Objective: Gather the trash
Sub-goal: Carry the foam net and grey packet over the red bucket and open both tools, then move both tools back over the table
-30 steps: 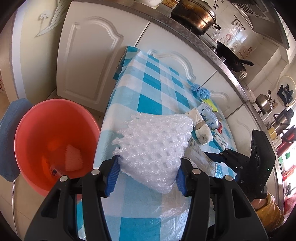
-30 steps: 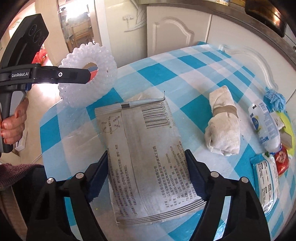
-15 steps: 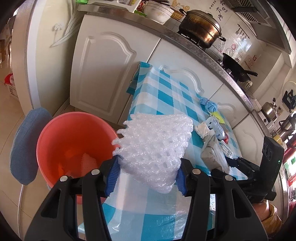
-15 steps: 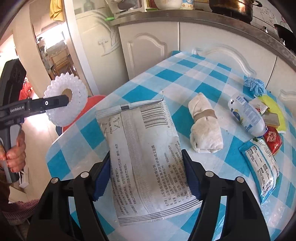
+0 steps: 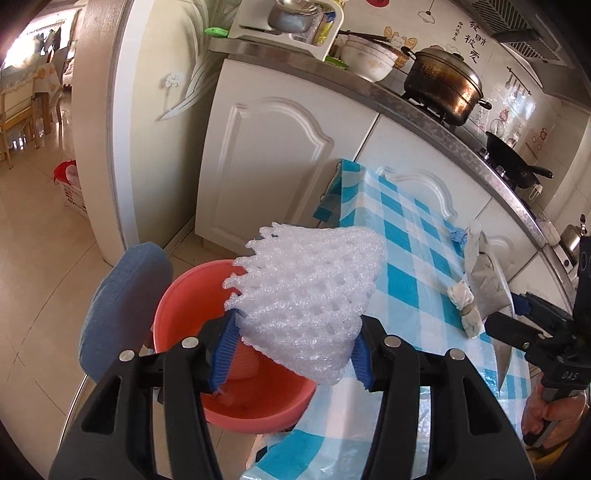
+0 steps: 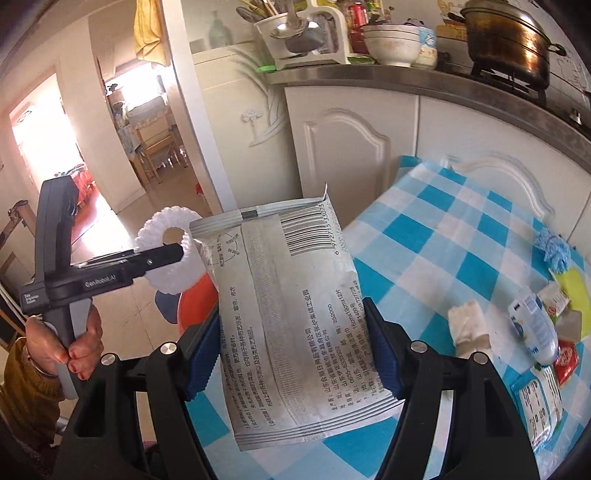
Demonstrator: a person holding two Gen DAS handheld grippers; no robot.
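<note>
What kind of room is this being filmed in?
Most likely a home kitchen: a lidded pot sits on a stove burner along a steel counter, a black wok beside it, and stacked bowls over white cabinet doors.

We see a kitchen with white cabinets whose doors have arched panels, under a steel counter. On the counter stand a browned pot, a white bowl, a dish rack and a black wok. A white pillar bears a leaf decal. Stickers dot the tiled wall. The floor is glossy beige tile. Beyond a doorway, bright daylight falls on wooden chairs. We see a blue-and-white checked tablecloth on the table.
</note>
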